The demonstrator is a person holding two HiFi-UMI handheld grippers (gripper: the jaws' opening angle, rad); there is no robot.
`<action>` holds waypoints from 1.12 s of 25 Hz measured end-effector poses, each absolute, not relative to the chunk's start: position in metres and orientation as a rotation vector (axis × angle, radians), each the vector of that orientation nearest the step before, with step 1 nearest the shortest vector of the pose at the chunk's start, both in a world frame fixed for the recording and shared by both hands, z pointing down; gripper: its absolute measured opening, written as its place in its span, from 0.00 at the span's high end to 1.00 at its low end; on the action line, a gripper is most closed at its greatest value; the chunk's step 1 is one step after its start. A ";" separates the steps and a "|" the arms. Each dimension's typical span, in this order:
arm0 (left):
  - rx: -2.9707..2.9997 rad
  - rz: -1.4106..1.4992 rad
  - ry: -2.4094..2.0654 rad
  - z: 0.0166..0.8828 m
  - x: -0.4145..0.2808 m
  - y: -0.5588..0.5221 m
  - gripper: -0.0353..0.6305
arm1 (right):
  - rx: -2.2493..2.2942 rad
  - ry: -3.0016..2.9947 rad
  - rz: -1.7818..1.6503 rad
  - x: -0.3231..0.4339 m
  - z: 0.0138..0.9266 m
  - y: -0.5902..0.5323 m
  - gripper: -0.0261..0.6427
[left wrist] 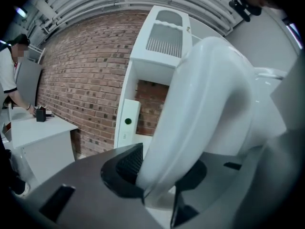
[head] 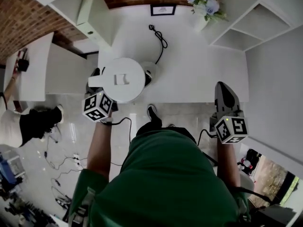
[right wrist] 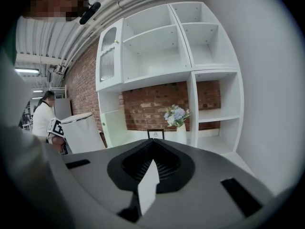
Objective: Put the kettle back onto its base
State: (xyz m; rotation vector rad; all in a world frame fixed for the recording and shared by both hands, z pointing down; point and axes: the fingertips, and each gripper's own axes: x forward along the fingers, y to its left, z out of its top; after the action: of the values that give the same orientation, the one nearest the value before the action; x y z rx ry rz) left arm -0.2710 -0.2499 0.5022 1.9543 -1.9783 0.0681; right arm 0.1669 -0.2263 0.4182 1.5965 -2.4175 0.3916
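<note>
A white kettle [head: 124, 79] hangs over the left front part of the white table [head: 199, 74], lid up. My left gripper [head: 97, 86] is shut on its handle [left wrist: 200, 109], which fills the left gripper view between the dark pads [left wrist: 126, 168]. The kettle's base [head: 152, 71] lies on the table just right of the kettle, partly hidden under it, and its black cord [head: 160, 37] runs toward the back. My right gripper [head: 221, 86] is over the table's front right edge, shut, with nothing in it. The right gripper view shows the kettle [right wrist: 83, 132] at the left.
A white shelf unit [head: 246, 22] stands at the back right, with a flower vase [head: 206, 8] and a small picture frame [head: 163, 9] on the table's far side. Another person [head: 19, 122] stands by a second white table [head: 28, 70] at the left. Cables lie on the floor.
</note>
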 end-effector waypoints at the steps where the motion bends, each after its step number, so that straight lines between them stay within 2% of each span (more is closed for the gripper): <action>1: 1.967 0.069 -1.963 0.505 -0.271 -0.258 0.74 | 1.600 -2.411 0.391 0.162 0.418 -0.232 0.93; 8: 1.999 0.089 -1.897 0.524 -0.265 -0.297 0.74 | 1.591 -2.373 0.417 0.150 0.431 -0.251 0.93; 28: 1.933 0.206 -1.939 0.567 -0.221 -0.327 0.74 | 1.522 -2.391 0.496 0.202 0.460 -0.313 0.93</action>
State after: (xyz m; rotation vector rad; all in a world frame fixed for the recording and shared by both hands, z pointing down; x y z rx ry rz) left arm -0.2210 -0.3270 0.5666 1.9333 -1.9388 0.2060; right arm 0.2020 -0.3131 0.4603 1.5222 -2.3914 0.4963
